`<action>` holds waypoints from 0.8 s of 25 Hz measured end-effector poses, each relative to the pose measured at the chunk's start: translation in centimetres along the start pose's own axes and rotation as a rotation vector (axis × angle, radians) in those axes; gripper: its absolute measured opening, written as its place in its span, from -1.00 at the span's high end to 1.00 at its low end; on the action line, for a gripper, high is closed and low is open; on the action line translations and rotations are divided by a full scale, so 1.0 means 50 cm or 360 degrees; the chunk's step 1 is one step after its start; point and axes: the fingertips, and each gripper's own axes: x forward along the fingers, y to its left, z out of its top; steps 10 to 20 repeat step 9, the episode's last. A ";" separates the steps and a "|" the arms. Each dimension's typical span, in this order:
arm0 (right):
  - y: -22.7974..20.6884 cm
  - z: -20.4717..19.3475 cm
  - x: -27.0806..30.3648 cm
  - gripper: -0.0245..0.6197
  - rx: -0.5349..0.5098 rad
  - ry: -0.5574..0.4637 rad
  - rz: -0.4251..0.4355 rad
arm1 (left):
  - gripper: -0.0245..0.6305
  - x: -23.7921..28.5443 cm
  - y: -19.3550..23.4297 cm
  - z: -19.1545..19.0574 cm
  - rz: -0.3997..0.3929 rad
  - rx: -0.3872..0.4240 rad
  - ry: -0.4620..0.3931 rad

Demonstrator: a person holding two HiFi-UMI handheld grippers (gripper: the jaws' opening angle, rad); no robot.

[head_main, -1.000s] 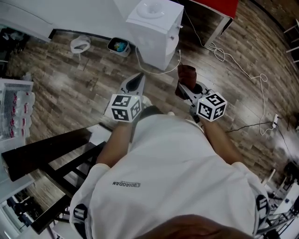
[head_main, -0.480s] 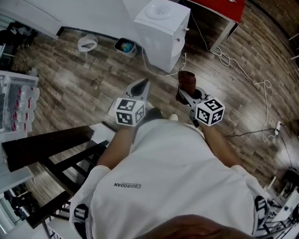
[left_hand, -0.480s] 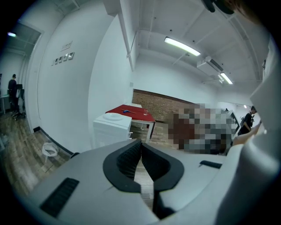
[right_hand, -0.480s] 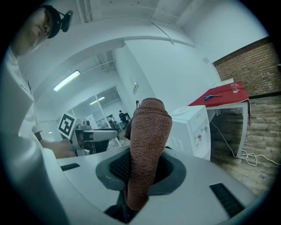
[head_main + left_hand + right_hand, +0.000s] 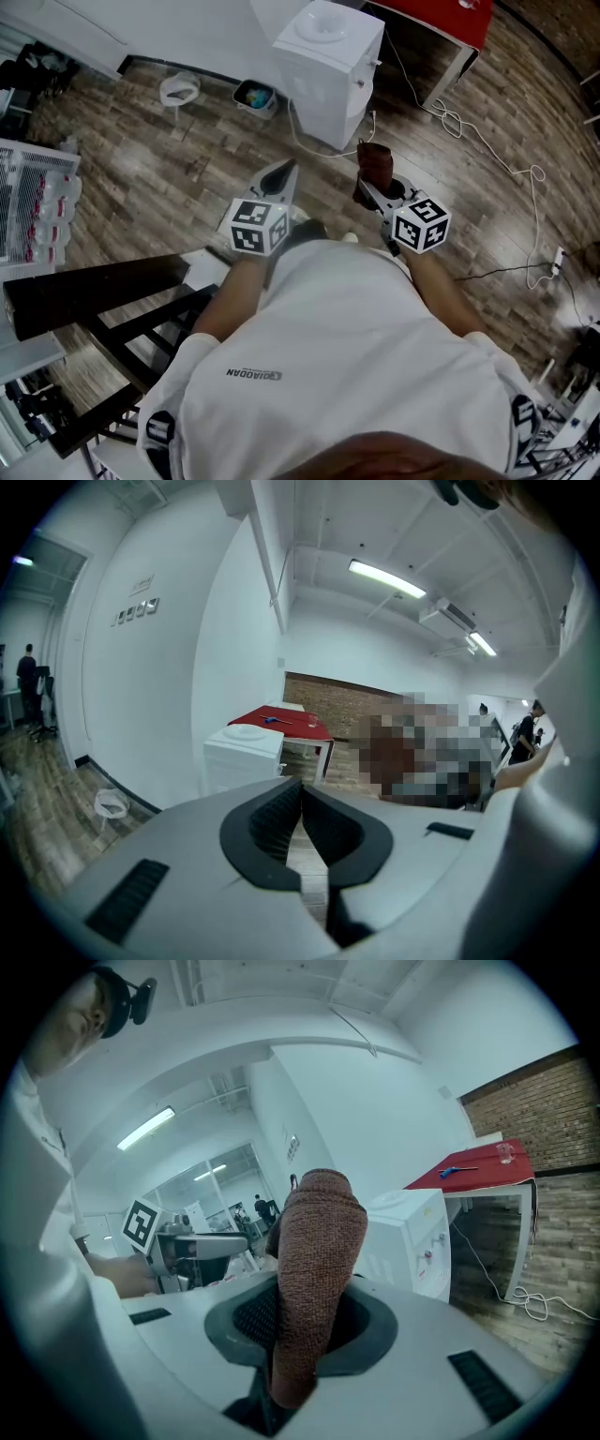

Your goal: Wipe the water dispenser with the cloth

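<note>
A white water dispenser stands on the wood floor ahead, against a white wall; it also shows in the left gripper view and the right gripper view. My right gripper is shut on a folded brown cloth, which sticks up between the jaws. The cloth is short of the dispenser, not touching it. My left gripper is shut and holds nothing, its pads pressed together.
A red table stands right of the dispenser, with cables trailing over the floor. A small bin and a white bucket sit left of it. A dark bench is near my left side. Other people stand far off.
The view has closed in slightly on the dispenser. Both grippers keep the same pose, the right one still holding the cloth.
</note>
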 end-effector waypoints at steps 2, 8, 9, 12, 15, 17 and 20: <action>-0.001 -0.002 0.001 0.70 -0.0001 0.0010 0.0000 | 0.92 0.001 -0.002 0.007 -0.0003 0.0005 -0.0013; 0.002 -0.002 0.010 0.70 -0.0006 0.0024 0.0006 | 0.92 0.004 -0.005 0.011 -0.0014 0.0013 -0.0013; 0.002 -0.002 0.011 0.70 -0.0009 0.0027 0.0009 | 0.92 0.005 -0.004 0.010 -0.0014 0.0011 -0.0009; 0.002 -0.002 0.011 0.70 -0.0009 0.0027 0.0009 | 0.92 0.005 -0.004 0.010 -0.0014 0.0011 -0.0009; 0.002 -0.002 0.011 0.70 -0.0009 0.0027 0.0009 | 0.92 0.005 -0.004 0.010 -0.0014 0.0011 -0.0009; 0.002 -0.002 0.011 0.70 -0.0009 0.0027 0.0009 | 0.92 0.005 -0.004 0.010 -0.0014 0.0011 -0.0009; 0.002 -0.002 0.011 0.70 -0.0009 0.0027 0.0009 | 0.92 0.005 -0.004 0.010 -0.0014 0.0011 -0.0009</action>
